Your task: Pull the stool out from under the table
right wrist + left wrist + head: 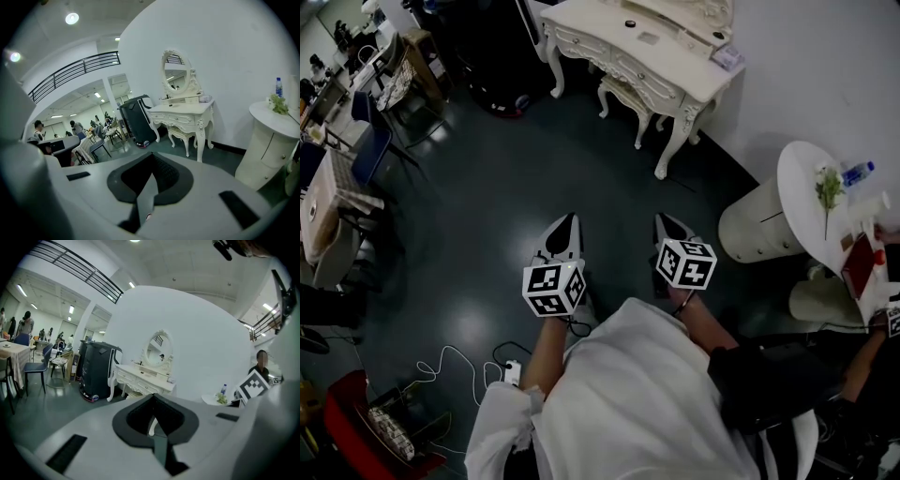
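A cream carved dressing table (649,58) stands against the far wall, with the matching stool (624,94) tucked under it. In the head view both grippers hang over the dark floor, well short of the table. My left gripper (567,221) and right gripper (666,221) both point toward the table, each with jaws shut and empty. The right gripper view shows the table (182,112) and the stool (181,134) beneath it, beyond my right gripper (151,155). In the left gripper view the table (140,378) sits beyond my left gripper (153,397), its oval mirror (155,348) above.
A tall black machine (487,47) stands left of the table. At the right is a round white pedestal table (806,202) with a bottle (857,172) and flowers. Chairs and dining tables (356,150) fill the left side. A white cable (459,361) lies on the floor.
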